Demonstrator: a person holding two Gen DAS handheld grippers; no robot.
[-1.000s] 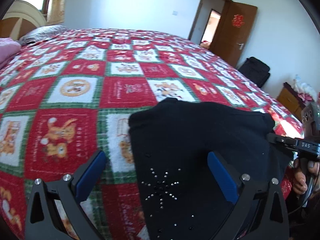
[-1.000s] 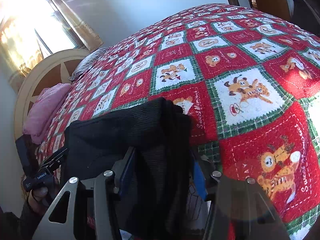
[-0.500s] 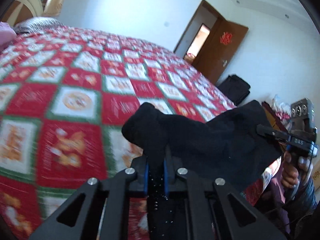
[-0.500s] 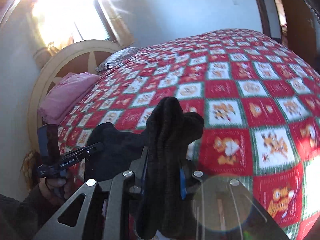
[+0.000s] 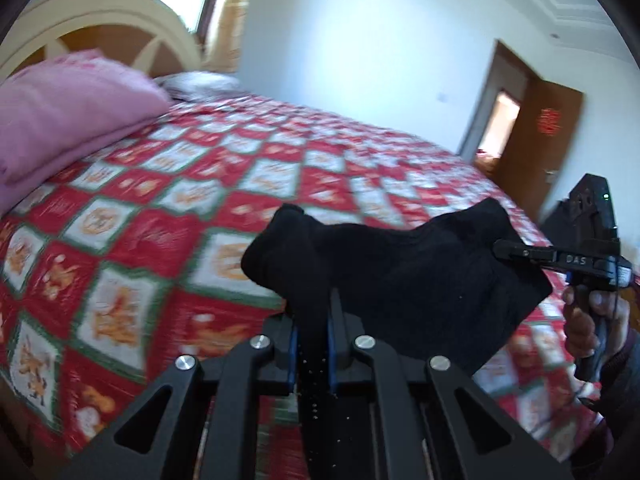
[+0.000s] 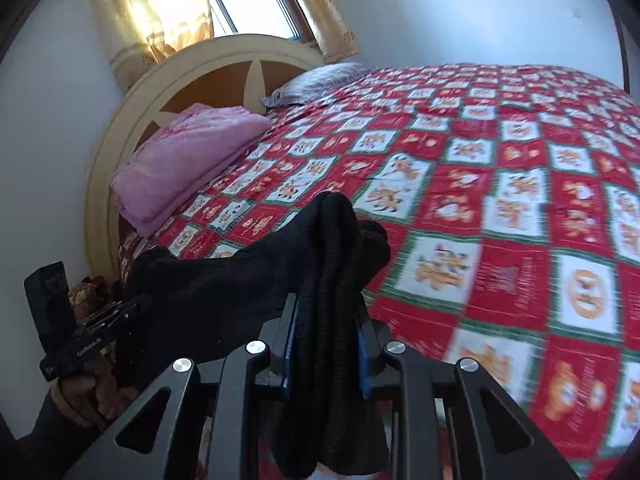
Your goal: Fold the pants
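Both claws, left gripper (image 5: 312, 344) and right gripper (image 6: 324, 344), clamp black pants (image 5: 400, 276) whose lower part hangs hidden beneath them.

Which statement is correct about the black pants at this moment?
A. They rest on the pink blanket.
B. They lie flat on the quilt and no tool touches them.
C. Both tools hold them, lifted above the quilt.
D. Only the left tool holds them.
C: the left tool and the right tool each pinch the black pants, which hang above the quilt.

Two hand-held grippers (image 5: 312, 344) (image 6: 326, 344), one pants (image 5: 400, 272) (black), one pink blanket (image 6: 188, 160), one pillow (image 6: 316, 80)
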